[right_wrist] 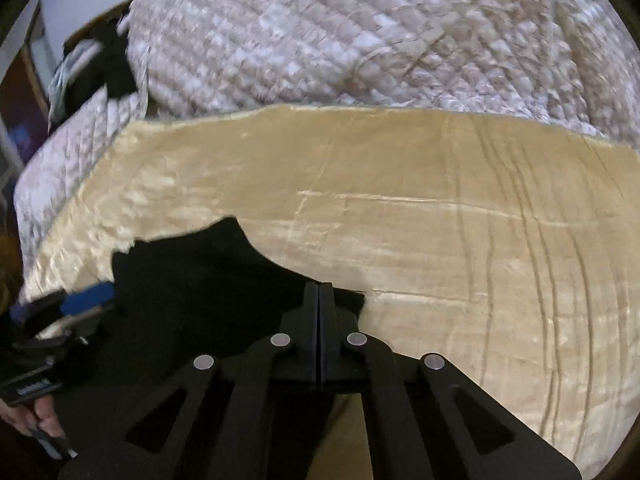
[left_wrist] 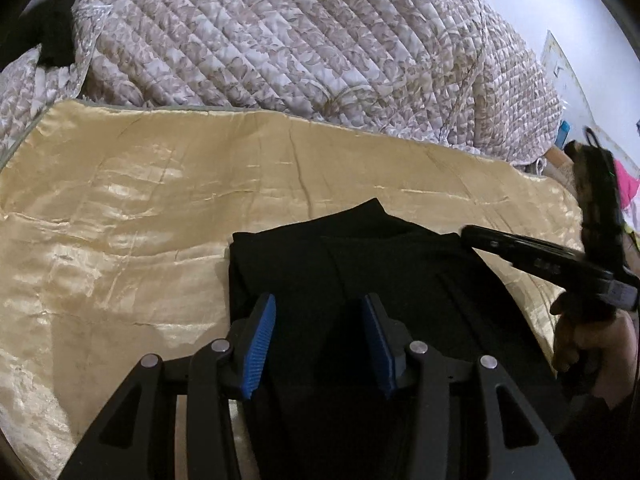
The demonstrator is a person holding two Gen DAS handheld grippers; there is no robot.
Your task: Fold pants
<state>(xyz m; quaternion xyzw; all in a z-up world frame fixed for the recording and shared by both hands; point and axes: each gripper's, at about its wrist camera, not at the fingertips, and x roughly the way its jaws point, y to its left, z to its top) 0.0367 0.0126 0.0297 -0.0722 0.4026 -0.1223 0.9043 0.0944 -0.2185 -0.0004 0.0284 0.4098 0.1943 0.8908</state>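
The black pants lie folded into a compact shape on a gold satin sheet. My left gripper is open just above their near part, its blue pads apart with nothing between them. In the right wrist view the pants lie at lower left. My right gripper is shut at their right edge; I cannot tell whether cloth is pinched between the fingers. The right gripper's body shows at the right of the left wrist view, held by a hand. The left gripper shows at the far left of the right wrist view.
A quilted floral bedspread is bunched up behind the gold sheet. Dark items lie at the far left by a pillow. A wall and coloured clutter are at the far right.
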